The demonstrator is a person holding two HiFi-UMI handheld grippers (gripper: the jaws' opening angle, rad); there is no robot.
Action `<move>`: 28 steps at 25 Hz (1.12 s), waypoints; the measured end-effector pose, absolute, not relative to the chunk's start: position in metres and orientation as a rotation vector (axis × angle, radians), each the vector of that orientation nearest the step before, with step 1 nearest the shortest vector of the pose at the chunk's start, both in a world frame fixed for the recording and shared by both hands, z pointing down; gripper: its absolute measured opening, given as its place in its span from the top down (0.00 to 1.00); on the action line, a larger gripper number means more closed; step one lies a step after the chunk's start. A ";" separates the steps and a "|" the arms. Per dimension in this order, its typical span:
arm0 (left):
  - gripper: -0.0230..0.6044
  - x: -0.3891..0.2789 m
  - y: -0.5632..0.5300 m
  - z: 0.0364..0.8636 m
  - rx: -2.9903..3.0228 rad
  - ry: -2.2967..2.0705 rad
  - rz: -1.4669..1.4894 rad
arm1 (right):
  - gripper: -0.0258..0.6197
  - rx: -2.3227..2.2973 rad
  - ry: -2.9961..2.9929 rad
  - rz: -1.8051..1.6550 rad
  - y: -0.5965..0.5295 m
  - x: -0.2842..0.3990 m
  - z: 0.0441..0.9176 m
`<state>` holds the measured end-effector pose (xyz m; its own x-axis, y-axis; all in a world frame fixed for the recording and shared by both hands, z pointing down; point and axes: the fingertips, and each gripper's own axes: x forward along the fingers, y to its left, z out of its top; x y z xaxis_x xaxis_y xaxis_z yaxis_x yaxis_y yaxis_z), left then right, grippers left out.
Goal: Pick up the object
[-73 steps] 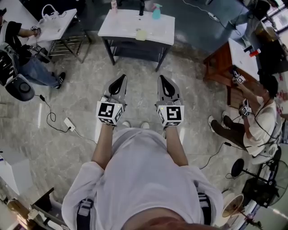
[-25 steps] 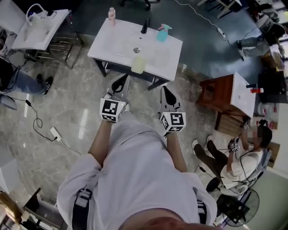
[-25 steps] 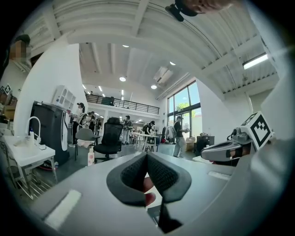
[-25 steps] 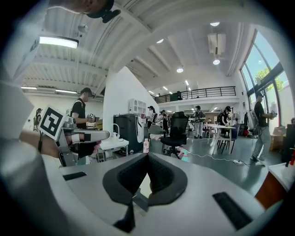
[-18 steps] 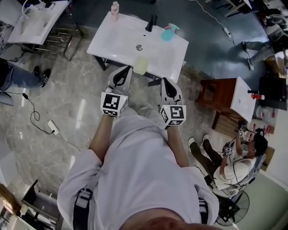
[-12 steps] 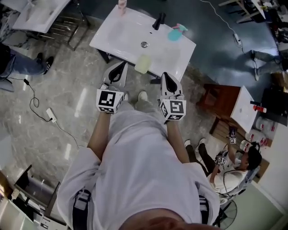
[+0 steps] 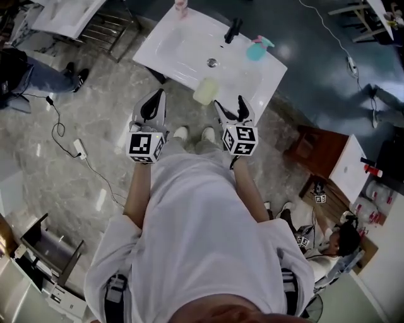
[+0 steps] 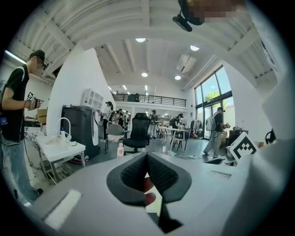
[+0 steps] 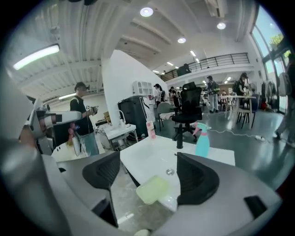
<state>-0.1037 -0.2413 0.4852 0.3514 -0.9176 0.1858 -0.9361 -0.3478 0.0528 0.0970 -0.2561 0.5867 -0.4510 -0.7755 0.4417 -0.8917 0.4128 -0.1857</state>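
Pale yellow-green rounded block (image 7: 206,91) lies at the near edge of the white rectangular sink top (image 7: 183,44), in front of the round metal drain (image 7: 212,62) and just ahead of you. Your right gripper (image 7: 231,106) hangs near the block without reaching it, tilted a little downward. Its jaws have just been opening, and they now stand well apart with nothing clamped. In the right gripper view the block shows in the gap between the two black pads (image 9: 197,177), but it lies further ahead and neither pad touches it. Your left gripper (image 7: 153,107) is beside the right one, over the grey marble floor (image 7: 76,94) to the left of the block and just short of the sink's front edge. Its jaws are together, with the tips meeting. At the back of the sink top stand a black tap (image 7: 233,28), a teal spray bottle (image 7: 255,49) to its right and a pink bottle (image 7: 181,6) near the far left corner, all well apart from the block. Your white shoes (image 7: 182,132) are on the floor between the grippers, close to the sink's front. A white power strip (image 7: 80,149) with its cable lies on the floor to your left, and a brown wooden table (image 7: 315,148) stands to your right.
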 end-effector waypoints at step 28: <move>0.96 -0.198 -0.176 0.524 2.164 -1.886 0.478 | 0.37 1.556 -1.567 2.671 -0.263 0.060 0.828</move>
